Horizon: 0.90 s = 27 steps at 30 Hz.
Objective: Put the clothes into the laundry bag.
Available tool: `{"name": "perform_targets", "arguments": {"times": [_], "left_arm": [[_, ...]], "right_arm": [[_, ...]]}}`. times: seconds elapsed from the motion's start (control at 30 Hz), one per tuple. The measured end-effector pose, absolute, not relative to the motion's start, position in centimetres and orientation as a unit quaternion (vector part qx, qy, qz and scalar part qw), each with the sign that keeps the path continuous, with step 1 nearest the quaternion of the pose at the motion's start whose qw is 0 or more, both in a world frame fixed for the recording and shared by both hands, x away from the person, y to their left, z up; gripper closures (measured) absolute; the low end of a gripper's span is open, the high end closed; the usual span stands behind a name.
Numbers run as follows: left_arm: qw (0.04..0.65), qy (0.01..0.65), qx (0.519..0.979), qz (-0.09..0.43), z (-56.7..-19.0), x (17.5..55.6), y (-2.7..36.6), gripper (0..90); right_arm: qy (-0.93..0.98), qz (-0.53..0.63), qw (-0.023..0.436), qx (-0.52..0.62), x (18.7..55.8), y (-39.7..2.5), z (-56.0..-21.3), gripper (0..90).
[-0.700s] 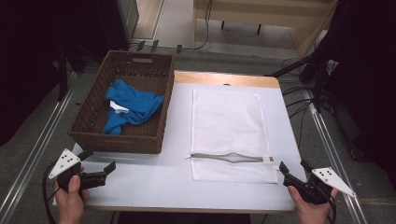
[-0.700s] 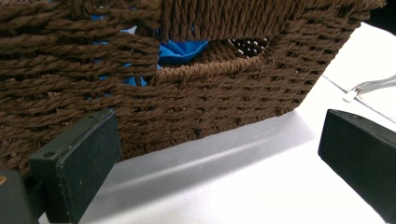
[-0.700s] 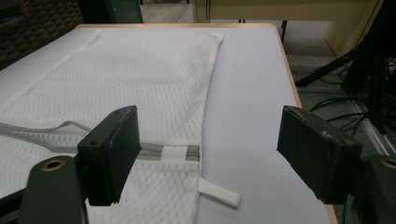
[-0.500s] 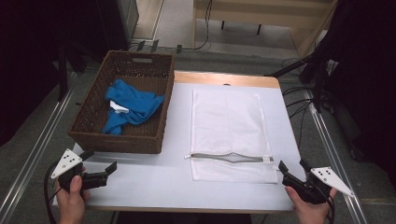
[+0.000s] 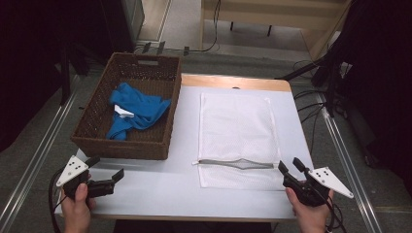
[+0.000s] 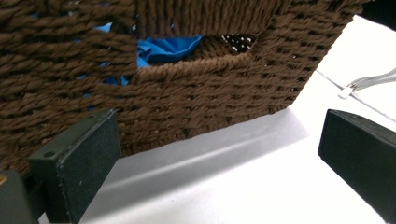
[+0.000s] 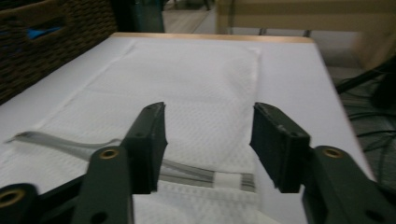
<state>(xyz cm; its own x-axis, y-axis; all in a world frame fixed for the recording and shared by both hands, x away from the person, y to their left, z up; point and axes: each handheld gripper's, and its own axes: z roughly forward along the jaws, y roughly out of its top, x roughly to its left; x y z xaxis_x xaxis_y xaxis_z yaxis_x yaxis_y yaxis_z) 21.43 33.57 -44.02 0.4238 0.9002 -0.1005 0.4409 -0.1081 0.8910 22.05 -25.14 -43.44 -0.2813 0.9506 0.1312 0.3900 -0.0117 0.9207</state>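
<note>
Left gripper [image 5: 104, 171] held low at near table corner, jaws wide apart, nothing between — brown wicker basket [image 5: 127, 143] just ahead of jaw tips, blue cloth [image 5: 136, 109] inside, visible through basket's handle slot in left gripper view. Right gripper [image 5: 290, 168] at opposite near corner, jaws apart and empty — white mesh bag [image 5: 236, 126] flat on white table [image 5: 160, 189] just ahead, grey zipper [image 5: 236, 164] end near jaw tips, partly unzipped.
</note>
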Motion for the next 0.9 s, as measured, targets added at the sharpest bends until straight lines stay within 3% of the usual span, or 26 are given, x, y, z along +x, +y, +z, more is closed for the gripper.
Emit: {"name": "perform_targets", "arguments": {"times": [0.03,0.2,0.23,0.43,0.6,0.67,0.9], "left_arm": [[0.467,0.477,0.703,0.247,-44.0,21.5,33.4,0.0],[0.460,0.480,0.706,0.245,-44.2,21.7,33.1,0.0],[0.458,0.478,0.708,0.245,-44.3,21.7,33.1,0.0],[0.452,0.474,0.717,0.241,-44.7,21.8,32.9,0.0],[0.447,0.470,0.723,0.239,-44.9,21.7,32.5,0.0],[0.446,0.468,0.724,0.241,-44.9,21.6,32.5,0.0],[0.447,0.470,0.723,0.236,-45.0,21.4,32.7,0.0]], "right_arm": [[0.656,0.482,0.278,0.510,22.6,-24.5,-43.3,57.9],[0.689,0.474,0.241,0.492,24.6,-22.8,-43.3,68.4],[0.699,0.471,0.223,0.490,25.6,-22.1,-43.5,73.9],[0.726,0.441,0.215,0.482,27.0,-20.0,-44.8,82.3],[0.737,0.429,0.196,0.485,27.5,-18.9,-45.9,75.5],[0.743,0.418,0.199,0.483,27.5,-18.5,-46.4,68.3],[0.757,0.370,0.218,0.493,28.2,-17.4,-47.3,60.3]]}}
